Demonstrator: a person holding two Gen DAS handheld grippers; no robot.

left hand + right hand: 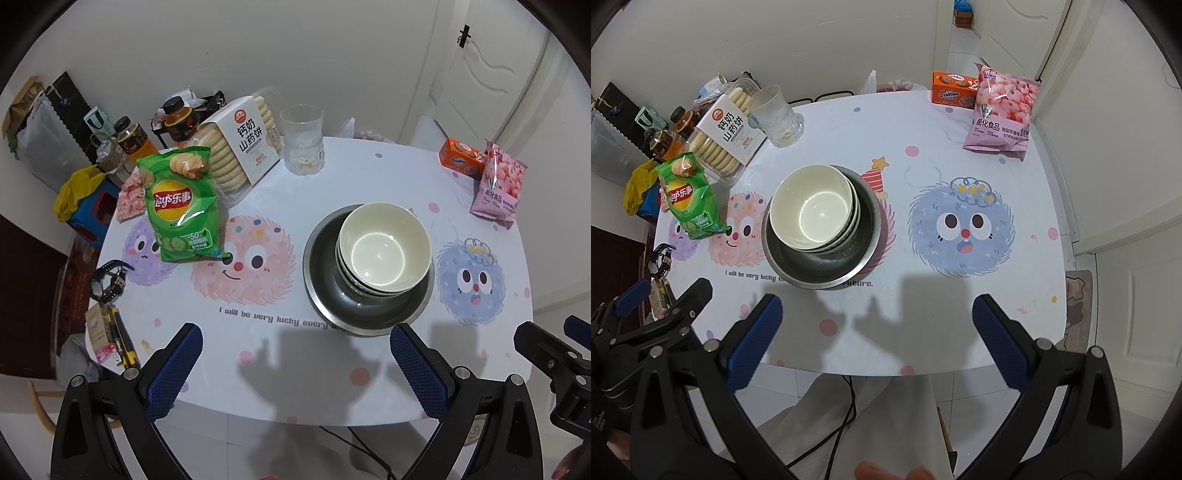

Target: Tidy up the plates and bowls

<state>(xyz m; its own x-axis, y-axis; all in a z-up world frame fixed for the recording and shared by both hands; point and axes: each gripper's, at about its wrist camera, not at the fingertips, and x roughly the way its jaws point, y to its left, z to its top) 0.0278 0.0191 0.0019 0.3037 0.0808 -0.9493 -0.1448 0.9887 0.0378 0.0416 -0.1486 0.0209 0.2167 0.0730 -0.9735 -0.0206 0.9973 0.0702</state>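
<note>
A stack of cream bowls (pixel 384 247) sits inside a wide metal basin (pixel 325 291) near the middle of the white cartoon-print table (pixel 295 362). The stack also shows in the right wrist view (pixel 814 206), in the basin (pixel 827 269). My left gripper (pixel 295 343) is open and empty, above the table's near edge, short and left of the basin. My right gripper (pixel 877 314) is open and empty, above the near edge, short and right of the basin. Each gripper shows at the edge of the other's view.
A green Lay's chip bag (pixel 181 206), a biscuit box (pixel 243 147) and a clear glass (pixel 303 140) stand at the back left. An orange Ovaltine box (pixel 955 90) and a pink snack bag (pixel 1003 110) stand at the back right. A watch (pixel 109 280) lies at the left edge.
</note>
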